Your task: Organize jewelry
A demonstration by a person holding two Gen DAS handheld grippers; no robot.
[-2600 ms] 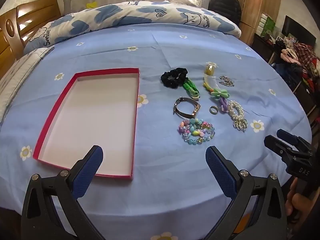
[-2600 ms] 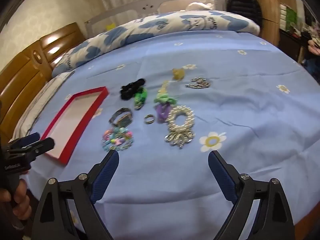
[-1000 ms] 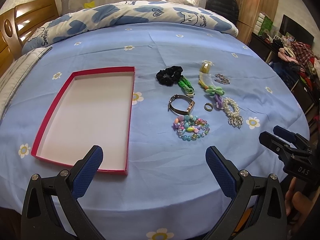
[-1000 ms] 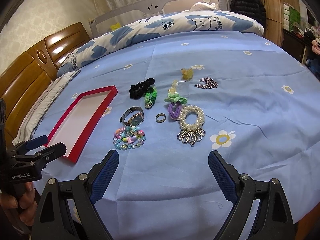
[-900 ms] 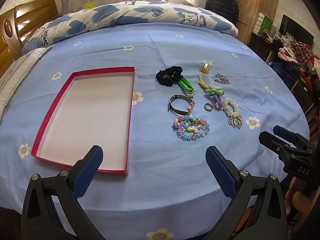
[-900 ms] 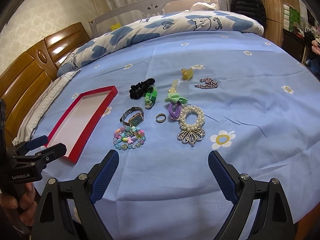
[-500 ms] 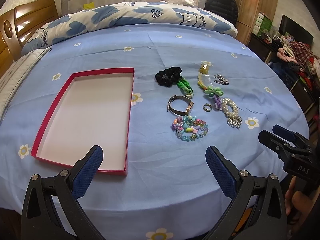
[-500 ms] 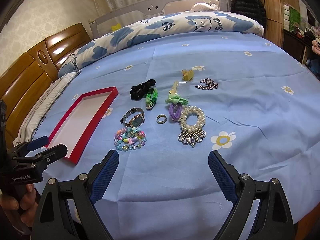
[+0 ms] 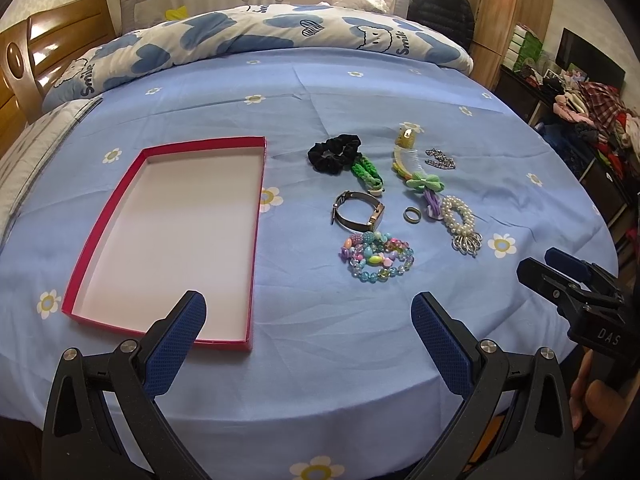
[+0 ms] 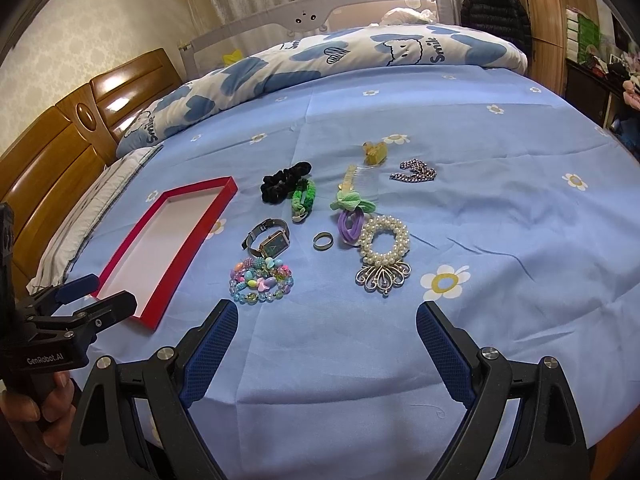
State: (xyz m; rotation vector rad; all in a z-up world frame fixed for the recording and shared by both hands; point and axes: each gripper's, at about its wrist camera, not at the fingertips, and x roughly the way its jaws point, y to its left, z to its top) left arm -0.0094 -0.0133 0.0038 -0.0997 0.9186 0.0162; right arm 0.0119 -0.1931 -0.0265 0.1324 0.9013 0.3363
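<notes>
An empty red tray (image 9: 132,184) (image 10: 192,240) lies on the blue sheet. To its right sit a black scrunchie (image 9: 334,153) (image 10: 284,182), a green braided band (image 9: 366,174), a watch (image 9: 358,216) (image 10: 270,238), a colourful bead bracelet (image 9: 376,256) (image 10: 260,278), a ring (image 9: 412,215) (image 10: 322,241), a pearl bracelet (image 9: 458,218) (image 10: 384,238), a comb (image 9: 408,156) and a silver chain (image 10: 414,172). My left gripper (image 9: 308,326) hovers open near the tray's front corner. My right gripper (image 10: 326,330) stands open in front of the beads and pearls. Neither holds anything.
A rolled blue-and-white duvet (image 9: 256,40) lies across the far side of the bed, with a wooden headboard (image 10: 60,140) at the left. A cluttered dresser (image 9: 580,96) stands at the right. The bed edge runs just under both grippers.
Both grippers have edged slightly forward and higher over the bed; the jewelry and the tray have not been touched. Both stay open.
</notes>
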